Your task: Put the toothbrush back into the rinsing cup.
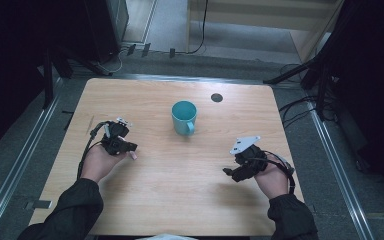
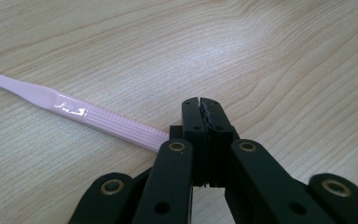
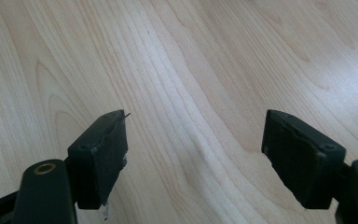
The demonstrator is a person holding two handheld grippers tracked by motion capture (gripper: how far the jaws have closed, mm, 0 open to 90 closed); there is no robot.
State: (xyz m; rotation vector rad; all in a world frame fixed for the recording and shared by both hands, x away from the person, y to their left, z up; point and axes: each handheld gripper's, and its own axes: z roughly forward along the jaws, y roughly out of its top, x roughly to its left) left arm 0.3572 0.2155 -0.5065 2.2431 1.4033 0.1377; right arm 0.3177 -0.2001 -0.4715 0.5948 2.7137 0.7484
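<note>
A thin pink plastic handle (image 2: pixel 98 119), ribbed near the jaws, runs from the far left of the left gripper view in behind my left gripper (image 2: pixel 200 106). Its jaws are pressed together on the handle's end. From above, the left gripper (image 1: pixel 129 146) sits at the table's left, with a short pink tip (image 1: pixel 133 156) showing beside it. A teal mug (image 1: pixel 184 117) stands upright at the table's middle back, handle toward me. My right gripper (image 1: pixel 230 173) is at the right front, jaws wide apart (image 3: pixel 196 154) over bare wood, holding nothing.
The wooden table (image 1: pixel 180 200) has a small dark round spot (image 1: pixel 216 97) behind the mug. A thin pale mark (image 1: pixel 89 125) lies near the left edge. Metal rails and cables run along the floor on both sides.
</note>
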